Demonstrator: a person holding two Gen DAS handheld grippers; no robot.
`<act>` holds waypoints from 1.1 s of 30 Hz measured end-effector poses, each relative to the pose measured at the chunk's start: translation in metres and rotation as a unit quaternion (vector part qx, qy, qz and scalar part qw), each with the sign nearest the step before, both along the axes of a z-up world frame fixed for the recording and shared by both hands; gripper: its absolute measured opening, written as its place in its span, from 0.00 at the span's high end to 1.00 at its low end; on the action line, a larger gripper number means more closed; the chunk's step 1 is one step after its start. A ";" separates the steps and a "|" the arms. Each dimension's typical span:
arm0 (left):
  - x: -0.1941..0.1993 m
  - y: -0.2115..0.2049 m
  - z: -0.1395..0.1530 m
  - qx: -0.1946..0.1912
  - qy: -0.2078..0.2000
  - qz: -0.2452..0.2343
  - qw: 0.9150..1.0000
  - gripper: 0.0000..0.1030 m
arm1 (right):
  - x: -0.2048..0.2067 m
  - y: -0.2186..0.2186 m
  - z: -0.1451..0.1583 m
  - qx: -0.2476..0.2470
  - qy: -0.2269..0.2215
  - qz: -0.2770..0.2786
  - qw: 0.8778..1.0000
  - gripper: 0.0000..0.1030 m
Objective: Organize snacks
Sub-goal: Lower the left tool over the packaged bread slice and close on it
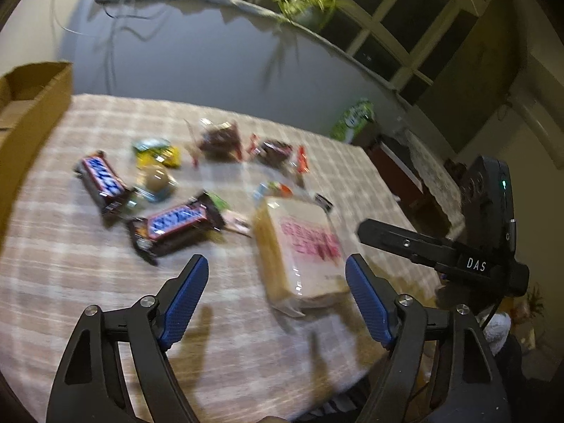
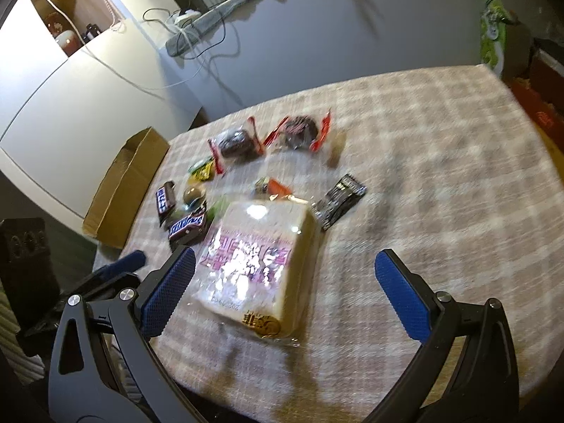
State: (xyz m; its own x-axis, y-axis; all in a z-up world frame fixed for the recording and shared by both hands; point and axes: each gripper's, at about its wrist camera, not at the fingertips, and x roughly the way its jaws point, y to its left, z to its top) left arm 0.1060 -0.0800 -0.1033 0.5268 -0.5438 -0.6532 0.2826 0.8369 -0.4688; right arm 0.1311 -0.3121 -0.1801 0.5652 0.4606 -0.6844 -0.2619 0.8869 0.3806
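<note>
Snacks lie scattered on a checked tablecloth [image 1: 88, 257]. Two Snickers bars [image 1: 176, 224] [image 1: 102, 179] lie left of a wrapped bread pack [image 1: 299, 250] with pink print; the pack also shows in the right wrist view [image 2: 253, 264]. Two clear packs of dark cakes [image 1: 220, 139] [image 1: 276, 151], a yellow packet [image 1: 158, 151] and a round sweet [image 1: 158, 178] lie behind. My left gripper [image 1: 276, 271] is open and empty above the table, just before the bread. My right gripper [image 2: 283, 262] is open and empty over the bread pack. A black wrapper [image 2: 338, 199] lies right of the bread.
An open cardboard box [image 2: 123, 187] stands at the table's left edge; it also shows in the left wrist view [image 1: 31, 105]. The right gripper's body [image 1: 458, 246] shows at the right of the left wrist view. A green bag [image 2: 493, 35] stands beyond the far right corner.
</note>
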 end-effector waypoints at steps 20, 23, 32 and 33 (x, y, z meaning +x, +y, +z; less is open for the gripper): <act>0.022 -0.024 -0.035 -0.021 0.056 -0.046 0.997 0.59 | 0.022 0.014 -0.030 0.039 0.078 0.048 0.995 0.35; 0.022 -0.025 -0.033 -0.022 0.054 -0.048 0.997 0.59 | 0.022 0.014 -0.030 0.043 0.080 0.049 0.995 0.41; 0.014 -0.019 -0.026 -0.021 0.040 -0.046 0.998 0.59 | 0.015 0.027 -0.019 0.032 0.073 0.050 0.996 0.46; 0.012 -0.017 -0.024 -0.022 0.038 -0.045 0.998 0.59 | 0.013 0.029 -0.017 0.030 0.071 0.051 0.996 0.46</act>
State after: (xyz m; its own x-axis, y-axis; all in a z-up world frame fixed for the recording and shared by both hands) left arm 0.1184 -0.0967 -0.1276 0.4244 -0.6157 -0.6639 0.3172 0.7878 -0.5280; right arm 0.1445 -0.2834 -0.1968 0.4127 0.5534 -0.7235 -0.2899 0.8328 0.4717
